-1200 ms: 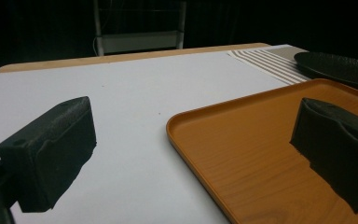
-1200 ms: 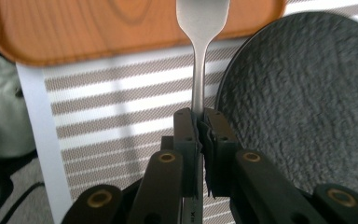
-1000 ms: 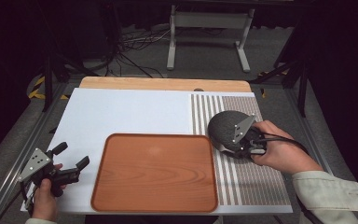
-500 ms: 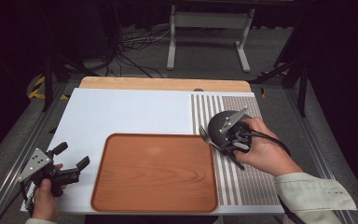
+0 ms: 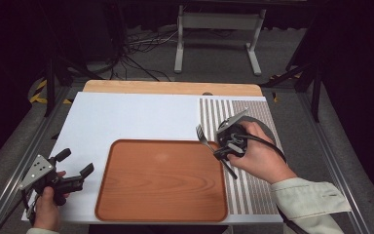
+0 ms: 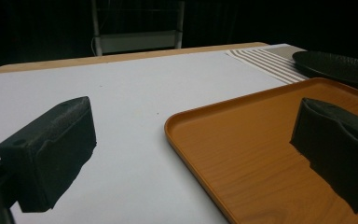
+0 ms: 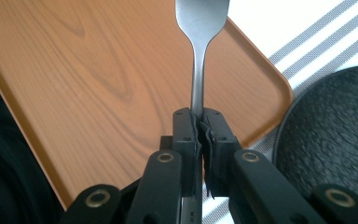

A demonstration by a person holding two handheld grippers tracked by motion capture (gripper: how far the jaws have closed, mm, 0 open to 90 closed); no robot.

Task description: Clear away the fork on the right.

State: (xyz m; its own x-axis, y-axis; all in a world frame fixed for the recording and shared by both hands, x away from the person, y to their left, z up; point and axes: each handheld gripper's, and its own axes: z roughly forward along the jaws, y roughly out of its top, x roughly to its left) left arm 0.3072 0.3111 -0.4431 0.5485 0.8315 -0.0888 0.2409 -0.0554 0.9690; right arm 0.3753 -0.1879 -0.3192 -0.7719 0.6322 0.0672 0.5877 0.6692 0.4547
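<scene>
On a table covered by a white mat (image 5: 126,117), a person works with a two-jaw gripper in each hand. The far edge of the table is a strip of light wood. At the right side of the mat runs a panel of grey and white stripes (image 5: 253,185).

A rectangular wooden-look tray (image 5: 160,180) with rounded corners and a raised rim lies on the mat near the person, its right edge beside the striped panel. It holds nothing.

The right gripper (image 7: 199,123) is clamped on the handle of a metal fork (image 7: 198,79). In the right gripper view its two black jaws press together on the thin stem, and the fork's wider head rises above them, over the tray near its corner. From the high view, the fork (image 5: 202,134) points up and left from the right gripper (image 5: 222,151), its tines above the tray's far right corner, while the handle slants down across the stripes.

A dark round plate (image 7: 335,140) with a rough, speckled surface lies on the striped panel just beyond the tray's corner; the right hand (image 5: 255,156) partly covers it from above.

The left gripper (image 5: 73,168) rests at the near left corner of the mat, beside the tray's left edge. Its jaws stand wide apart with nothing between them. The left gripper view looks across the mat and the tray's near corner.

No brand, label or writing can be read anywhere.
</scene>
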